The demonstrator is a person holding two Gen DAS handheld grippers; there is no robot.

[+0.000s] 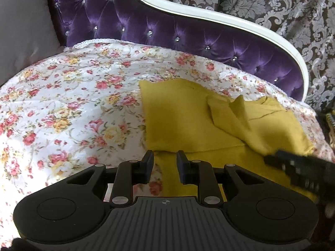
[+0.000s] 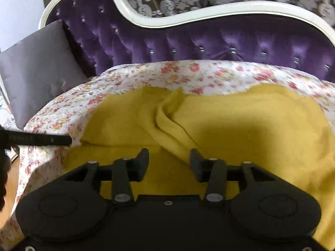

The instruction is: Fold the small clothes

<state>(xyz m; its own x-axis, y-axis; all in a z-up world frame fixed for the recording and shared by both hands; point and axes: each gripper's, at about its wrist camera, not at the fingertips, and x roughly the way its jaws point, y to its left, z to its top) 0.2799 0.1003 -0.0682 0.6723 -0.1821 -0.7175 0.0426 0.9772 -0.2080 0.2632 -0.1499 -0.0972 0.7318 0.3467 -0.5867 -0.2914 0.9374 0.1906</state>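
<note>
I am looking at the mustard-yellow garment [image 1: 184, 121] lying partly folded on a floral quilt [image 1: 69, 104], one flap doubled over its middle. The quilt is covering a purple tufted sofa [image 1: 146, 31] with a white frame, a grey cushion [image 2: 39, 71] sitting at one end and damask curtains [image 1: 282, 10] hanging behind. I am seeing no readable writing. My left gripper [image 1: 165, 163] is hovering narrowly parted at the garment's edge, gripping nothing; my right gripper [image 2: 169, 163] is standing released above the cloth, empty.
</note>
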